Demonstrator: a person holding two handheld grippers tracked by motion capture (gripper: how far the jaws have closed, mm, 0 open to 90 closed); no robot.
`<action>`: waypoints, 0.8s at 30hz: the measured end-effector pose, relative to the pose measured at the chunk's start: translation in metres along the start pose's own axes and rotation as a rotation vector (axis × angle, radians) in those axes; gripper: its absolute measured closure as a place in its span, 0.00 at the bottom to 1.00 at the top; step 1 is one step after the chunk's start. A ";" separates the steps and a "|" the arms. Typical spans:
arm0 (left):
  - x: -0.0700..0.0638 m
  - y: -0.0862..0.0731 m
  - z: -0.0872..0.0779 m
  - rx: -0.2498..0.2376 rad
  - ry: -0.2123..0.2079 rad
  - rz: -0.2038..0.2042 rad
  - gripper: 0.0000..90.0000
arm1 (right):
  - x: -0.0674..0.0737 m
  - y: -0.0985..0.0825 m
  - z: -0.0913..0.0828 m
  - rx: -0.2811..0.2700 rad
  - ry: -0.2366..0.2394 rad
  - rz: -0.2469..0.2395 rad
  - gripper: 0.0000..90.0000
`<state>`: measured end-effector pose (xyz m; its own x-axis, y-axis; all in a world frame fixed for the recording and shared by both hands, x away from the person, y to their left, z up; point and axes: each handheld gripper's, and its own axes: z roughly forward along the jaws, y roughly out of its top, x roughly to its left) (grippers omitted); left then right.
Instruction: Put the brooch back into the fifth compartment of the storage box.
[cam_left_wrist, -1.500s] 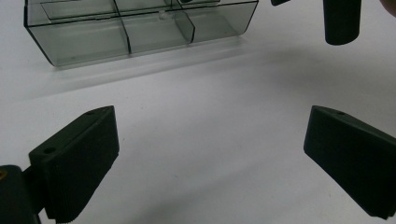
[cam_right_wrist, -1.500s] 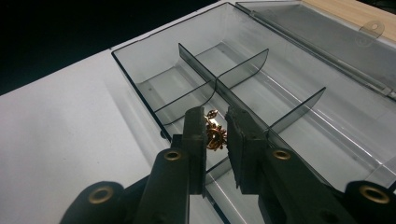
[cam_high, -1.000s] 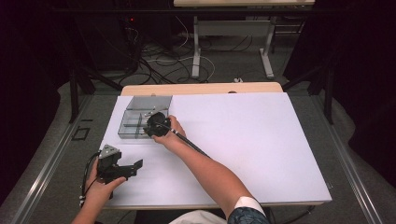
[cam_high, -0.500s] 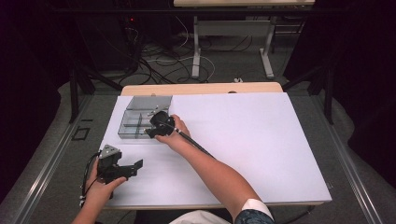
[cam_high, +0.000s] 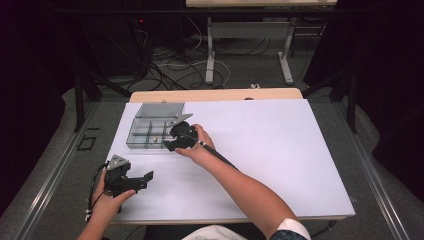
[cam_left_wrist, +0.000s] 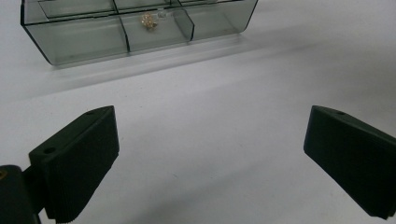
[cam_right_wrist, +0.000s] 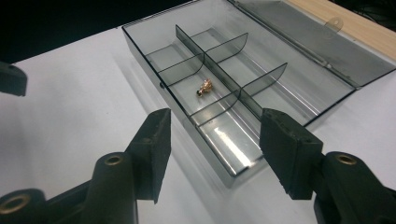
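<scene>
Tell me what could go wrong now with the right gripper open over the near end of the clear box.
The right gripper straddles the box's near corner; closing could pinch the wall and drag or tip the box. The gold trinket lies loose in a middle compartment beside thin dividers, so a bump may bounce it out.

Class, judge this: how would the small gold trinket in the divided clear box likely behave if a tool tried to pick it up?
The gold trinket looks tiny and knobbly, so probably light and apt to slip from wide pads. The compartment's dividers crowd it, likely hampering the right tool.
</scene>
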<state>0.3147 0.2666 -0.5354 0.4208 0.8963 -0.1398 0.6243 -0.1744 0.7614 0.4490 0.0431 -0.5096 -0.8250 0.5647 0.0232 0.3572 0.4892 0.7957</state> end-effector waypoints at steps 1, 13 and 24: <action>0.000 0.000 0.000 -0.002 0.001 0.000 0.04 | -0.001 -0.001 -0.003 -0.009 0.000 -0.014 0.47; 0.001 0.000 0.000 0.008 0.004 0.008 0.04 | -0.004 -0.021 -0.048 -0.036 -0.006 -0.035 0.43; 0.000 -0.001 0.001 -0.001 0.009 0.002 0.04 | -0.015 -0.047 -0.091 -0.073 -0.016 0.006 0.42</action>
<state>0.3147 0.2659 -0.5369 0.4159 0.8997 -0.1326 0.6231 -0.1757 0.7621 0.4050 -0.0493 -0.4918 -0.8160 0.5778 0.0187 0.3284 0.4367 0.8375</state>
